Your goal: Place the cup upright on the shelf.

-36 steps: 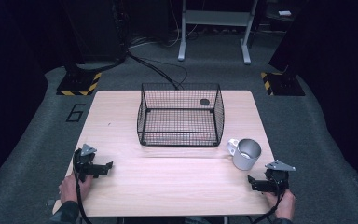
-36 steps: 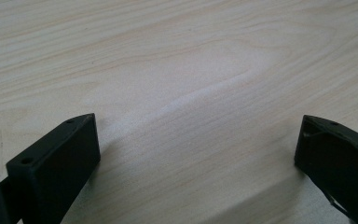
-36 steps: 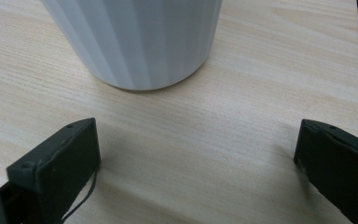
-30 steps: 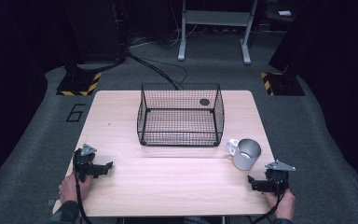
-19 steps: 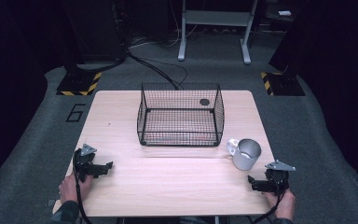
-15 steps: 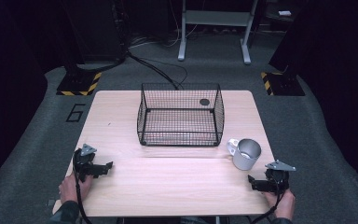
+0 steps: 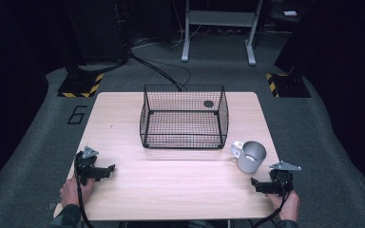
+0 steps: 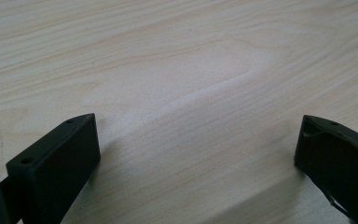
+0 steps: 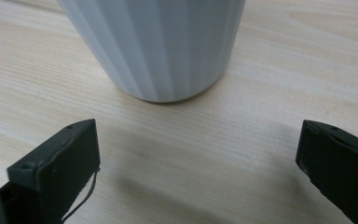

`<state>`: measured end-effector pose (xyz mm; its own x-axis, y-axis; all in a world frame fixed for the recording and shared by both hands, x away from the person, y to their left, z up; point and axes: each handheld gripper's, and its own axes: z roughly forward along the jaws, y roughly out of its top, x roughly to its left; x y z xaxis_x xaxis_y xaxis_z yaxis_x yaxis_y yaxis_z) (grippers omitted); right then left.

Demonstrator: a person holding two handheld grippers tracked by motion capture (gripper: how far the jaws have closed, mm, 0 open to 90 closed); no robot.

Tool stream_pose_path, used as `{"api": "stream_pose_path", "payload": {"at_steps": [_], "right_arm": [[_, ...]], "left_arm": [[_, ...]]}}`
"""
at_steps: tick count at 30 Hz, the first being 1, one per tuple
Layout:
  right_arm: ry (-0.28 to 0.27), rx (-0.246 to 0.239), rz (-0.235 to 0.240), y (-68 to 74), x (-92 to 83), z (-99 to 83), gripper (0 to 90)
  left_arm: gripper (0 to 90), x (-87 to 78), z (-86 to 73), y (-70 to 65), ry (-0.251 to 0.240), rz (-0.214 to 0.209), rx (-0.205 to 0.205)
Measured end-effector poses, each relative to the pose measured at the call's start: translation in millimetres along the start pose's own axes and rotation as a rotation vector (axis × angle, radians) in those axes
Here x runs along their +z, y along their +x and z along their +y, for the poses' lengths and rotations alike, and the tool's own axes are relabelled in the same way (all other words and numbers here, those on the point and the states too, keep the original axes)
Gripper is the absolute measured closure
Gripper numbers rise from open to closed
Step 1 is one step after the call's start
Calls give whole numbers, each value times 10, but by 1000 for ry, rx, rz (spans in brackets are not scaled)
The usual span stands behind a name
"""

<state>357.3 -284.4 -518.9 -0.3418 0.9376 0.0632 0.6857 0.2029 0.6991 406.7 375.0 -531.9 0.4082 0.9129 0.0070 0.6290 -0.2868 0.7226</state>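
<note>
Mug stands upright just beyond right gripper, fingers apart; left gripper, likewise apart, well away.

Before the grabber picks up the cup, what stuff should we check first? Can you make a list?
1. Right gripper open wide enough: ok, fingers spread apart.
2. Cup standing upright on the table: ok.
3. Cup in front of the right gripper: ok, its ribbed side sits just ahead.
4. Wire basket empty: cannot tell, a dark round spot shows at its back.
5. Left gripper holding nothing: ok, open over bare wood.
</note>
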Motion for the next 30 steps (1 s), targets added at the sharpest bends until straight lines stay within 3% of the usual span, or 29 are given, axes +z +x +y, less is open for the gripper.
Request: {"api": "stream_pose_path", "payload": {"at_steps": [14,20,30], "right_arm": [[-59,-57,34,57,-141,368,0],[-54,-79,51,57,-148,488,0],[-53,-125,135,-2,-77,666,0]], "left_arm": [[1,-1,0,-1,2,0,-1],[1,-2,0,0,2,0,0],[1,0,0,0,0,1,1]]}}
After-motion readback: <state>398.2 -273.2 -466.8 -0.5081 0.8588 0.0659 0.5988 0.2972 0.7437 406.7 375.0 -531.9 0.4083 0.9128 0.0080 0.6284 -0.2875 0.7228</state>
